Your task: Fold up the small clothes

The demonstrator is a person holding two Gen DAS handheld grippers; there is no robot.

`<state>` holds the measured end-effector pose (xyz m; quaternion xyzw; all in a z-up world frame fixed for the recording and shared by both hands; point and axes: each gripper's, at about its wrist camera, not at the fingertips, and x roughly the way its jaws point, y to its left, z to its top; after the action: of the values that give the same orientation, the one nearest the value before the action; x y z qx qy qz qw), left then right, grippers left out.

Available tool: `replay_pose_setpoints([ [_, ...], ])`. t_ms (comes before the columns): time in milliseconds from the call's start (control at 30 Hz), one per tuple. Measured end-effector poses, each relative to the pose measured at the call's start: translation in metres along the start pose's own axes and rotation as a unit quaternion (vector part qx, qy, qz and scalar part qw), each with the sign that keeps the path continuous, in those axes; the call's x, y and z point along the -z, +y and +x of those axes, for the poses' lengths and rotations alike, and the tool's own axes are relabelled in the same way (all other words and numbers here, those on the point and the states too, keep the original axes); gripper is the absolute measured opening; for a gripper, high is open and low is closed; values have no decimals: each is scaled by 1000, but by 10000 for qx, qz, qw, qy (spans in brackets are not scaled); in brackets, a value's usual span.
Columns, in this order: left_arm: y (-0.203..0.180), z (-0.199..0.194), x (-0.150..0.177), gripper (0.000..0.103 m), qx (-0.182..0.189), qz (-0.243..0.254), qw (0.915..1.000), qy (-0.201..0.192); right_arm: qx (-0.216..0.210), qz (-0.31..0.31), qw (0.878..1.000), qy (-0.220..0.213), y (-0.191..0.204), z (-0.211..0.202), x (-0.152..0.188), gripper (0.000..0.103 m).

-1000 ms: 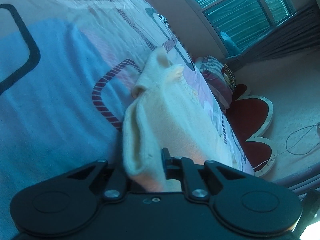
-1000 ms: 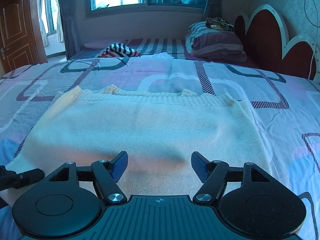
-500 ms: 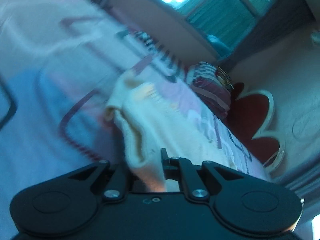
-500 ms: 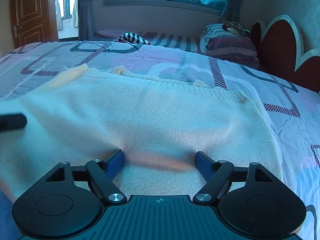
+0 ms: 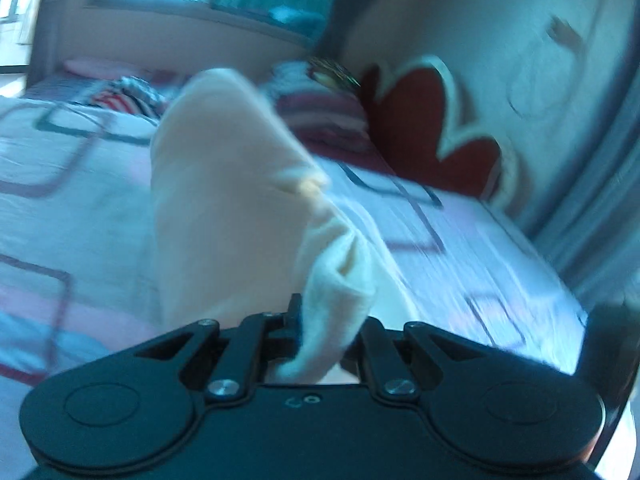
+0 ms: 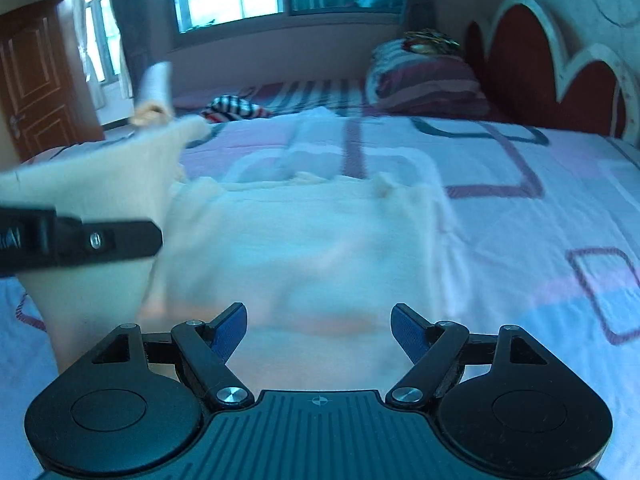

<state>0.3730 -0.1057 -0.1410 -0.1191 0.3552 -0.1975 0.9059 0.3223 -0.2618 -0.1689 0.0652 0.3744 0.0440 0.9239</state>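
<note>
A cream knitted top lies on the patterned bedspread. My left gripper is shut on the top's left edge and holds that side lifted, the cloth hanging in a fold before the camera. In the right wrist view the left gripper shows at the left with the raised cloth draped over it. My right gripper is open and empty, its blue pads spread just above the top's near hem.
A striped pillow and a red scalloped headboard are at the far right. A striped garment lies at the bed's far side. Window and wooden door stand beyond.
My left gripper has lifted the top's left side off the bed and swung it up and towards the right. My right gripper stays open over the near hem.
</note>
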Motion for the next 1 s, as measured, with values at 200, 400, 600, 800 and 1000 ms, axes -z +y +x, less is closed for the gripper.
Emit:
replay_pose_setpoints([
  [200, -22, 26, 35, 6, 60, 443, 9978, 496, 303, 372, 9988, 115, -51, -22, 15, 78],
  [400, -26, 17, 51, 22, 136, 781, 9926, 924, -58, 734, 9972, -141, -67, -46, 9, 78],
  [600, -16, -15, 56, 42, 180, 702, 9928, 952, -751, 559, 9956, -89, -41, -38, -7, 78],
  [800, 33, -40, 26, 48, -364, -277, 9983, 358, -1004, 495, 9937, 0, -20, -14, -15, 78],
  [1000, 59, -11, -2, 48, -801, -486, 9954, 184, -1087, 886, 9900, 146, -27, 20, -24, 77],
])
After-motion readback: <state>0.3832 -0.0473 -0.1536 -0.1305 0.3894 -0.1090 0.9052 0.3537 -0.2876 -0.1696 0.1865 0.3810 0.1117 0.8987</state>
